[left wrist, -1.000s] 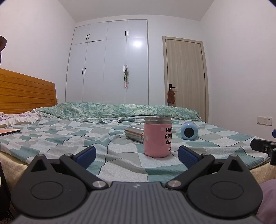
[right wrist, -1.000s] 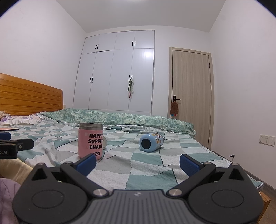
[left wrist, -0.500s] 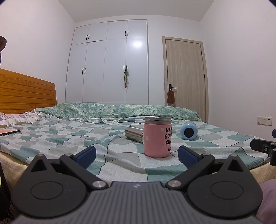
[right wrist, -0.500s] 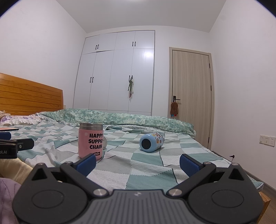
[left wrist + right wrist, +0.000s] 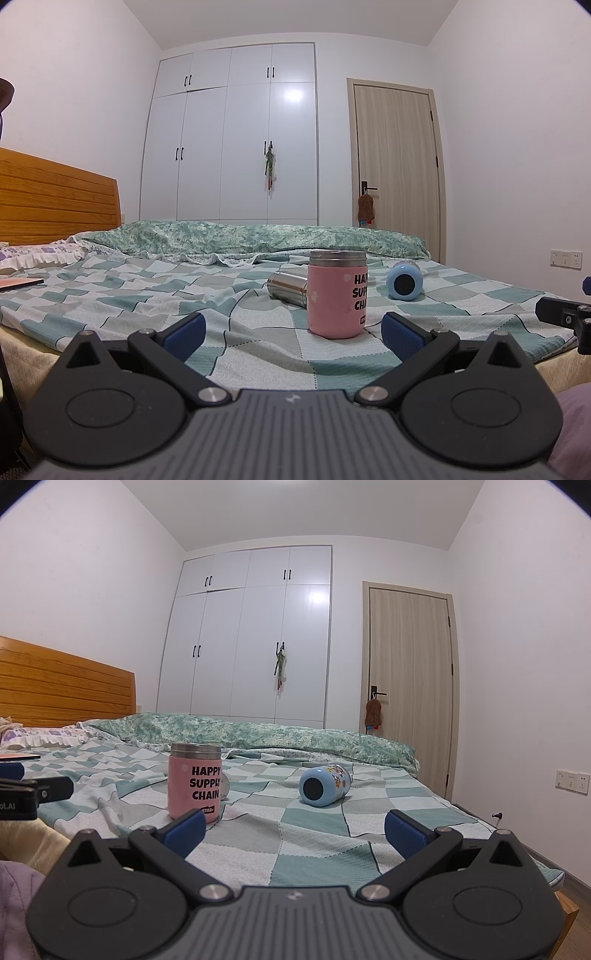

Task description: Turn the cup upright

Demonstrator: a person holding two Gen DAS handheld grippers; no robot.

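A pink cup with black lettering stands upright on the checked bedspread; it also shows in the right wrist view. A steel cup lies on its side just behind it, nearly hidden in the right wrist view. A light blue cup lies on its side to the right, its base toward me, also in the right wrist view. My left gripper is open and empty, short of the pink cup. My right gripper is open and empty, short of the blue cup.
The bed has a folded green quilt at the far side and a wooden headboard at left. A flat reddish item lies far left. Wardrobe and door stand behind. Each gripper shows at the other view's edge.
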